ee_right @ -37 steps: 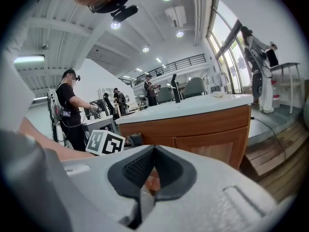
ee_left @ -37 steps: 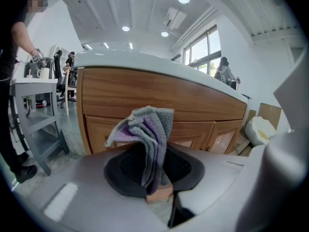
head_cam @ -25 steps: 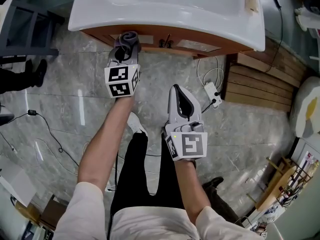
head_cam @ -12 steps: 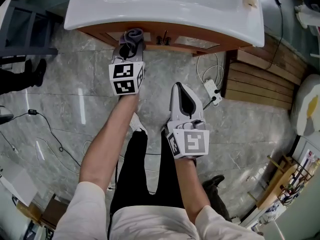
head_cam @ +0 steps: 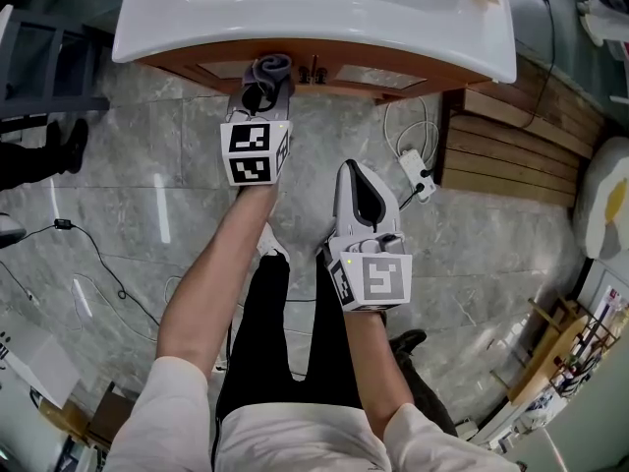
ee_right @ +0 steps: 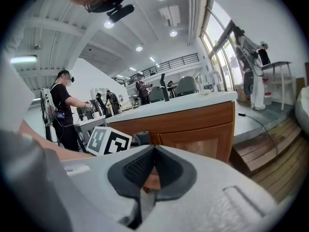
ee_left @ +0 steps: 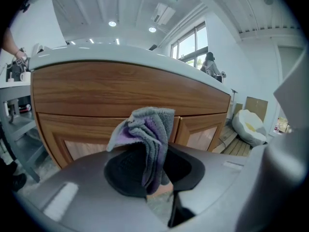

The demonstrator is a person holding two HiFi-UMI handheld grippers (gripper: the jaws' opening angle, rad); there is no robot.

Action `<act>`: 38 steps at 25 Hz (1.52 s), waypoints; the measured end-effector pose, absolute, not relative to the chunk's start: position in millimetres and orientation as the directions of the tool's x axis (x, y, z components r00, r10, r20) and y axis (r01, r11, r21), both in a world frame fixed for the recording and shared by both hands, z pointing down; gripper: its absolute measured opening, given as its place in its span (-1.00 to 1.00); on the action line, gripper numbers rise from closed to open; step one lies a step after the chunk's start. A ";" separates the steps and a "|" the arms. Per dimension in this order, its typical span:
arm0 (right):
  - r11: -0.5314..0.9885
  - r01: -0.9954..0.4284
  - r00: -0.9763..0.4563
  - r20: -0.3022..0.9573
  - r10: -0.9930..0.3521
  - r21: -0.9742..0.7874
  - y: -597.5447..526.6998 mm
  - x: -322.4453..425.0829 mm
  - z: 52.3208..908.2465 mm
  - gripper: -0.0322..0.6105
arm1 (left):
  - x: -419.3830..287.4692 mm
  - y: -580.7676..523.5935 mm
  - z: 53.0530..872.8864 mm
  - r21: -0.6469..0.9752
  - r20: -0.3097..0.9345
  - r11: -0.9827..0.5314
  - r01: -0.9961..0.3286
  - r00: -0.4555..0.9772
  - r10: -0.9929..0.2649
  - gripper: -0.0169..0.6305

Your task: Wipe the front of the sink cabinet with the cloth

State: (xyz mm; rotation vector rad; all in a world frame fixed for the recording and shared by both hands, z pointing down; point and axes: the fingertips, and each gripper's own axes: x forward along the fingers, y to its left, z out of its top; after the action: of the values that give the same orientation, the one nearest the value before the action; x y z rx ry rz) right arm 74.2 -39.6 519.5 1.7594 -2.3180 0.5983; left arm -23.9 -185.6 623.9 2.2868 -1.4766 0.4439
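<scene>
The wooden sink cabinet [head_cam: 373, 75] stands under a white basin [head_cam: 295, 18] at the top of the head view. My left gripper [head_cam: 263, 91] is shut on a grey and purple cloth [head_cam: 271, 69], with the bunched cloth [ee_left: 147, 139] held up against the cabinet front [ee_left: 120, 93] near the seam between the two doors. My right gripper [head_cam: 364, 197] hangs lower and to the right, away from the cabinet, shut with nothing between its jaws. In the right gripper view its closed pads [ee_right: 145, 170] face the cabinet's right door [ee_right: 193, 139].
A wooden step platform [head_cam: 511, 155] lies right of the cabinet, with a white power strip and cable [head_cam: 418, 180] on the marble floor beside it. A dark shelf unit [head_cam: 49, 57] stands at left. People work at benches in the background.
My left gripper has moved right along the cabinet front with the cloth, from the left door toward the middle seam. The right gripper has stayed in place.
</scene>
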 end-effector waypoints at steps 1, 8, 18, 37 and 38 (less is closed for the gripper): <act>0.218 -0.953 -0.285 0.370 -0.884 -0.211 -39.7 76.1 520.5 -0.90 | -21.4 -185.5 625.4 0.144 0.459 -0.381 -0.913 0.403 -0.792 -0.72; 0.194 -0.955 -0.269 0.389 -0.881 -0.223 -37.3 84.8 530.4 -0.90 | -9.8 -185.9 632.1 0.155 0.462 -0.401 -0.903 0.425 -0.778 -0.72; 0.193 -0.957 -0.266 0.391 -0.881 -0.217 -48.9 86.4 530.1 -0.90 | -8.6 -186.8 644.6 0.157 0.465 -0.414 -0.897 0.437 -0.770 -0.71; 0.208 -0.955 -0.280 0.414 -0.866 -0.212 -67.8 63.5 547.5 -0.90 | -11.9 -186.3 687.0 0.181 0.504 -0.432 -0.884 0.460 -0.731 -0.71; 0.207 -0.955 -0.280 0.416 -0.865 -0.212 -68.7 63.2 548.8 -0.90 | -11.9 -186.3 689.6 0.183 0.506 -0.432 -0.883 0.461 -0.729 -0.71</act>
State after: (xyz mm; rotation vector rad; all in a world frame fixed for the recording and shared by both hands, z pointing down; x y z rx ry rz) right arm 63.2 -68.7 548.8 1.7435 -2.2715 0.6401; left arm -11.9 -186.3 689.6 2.2924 -1.3511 0.4954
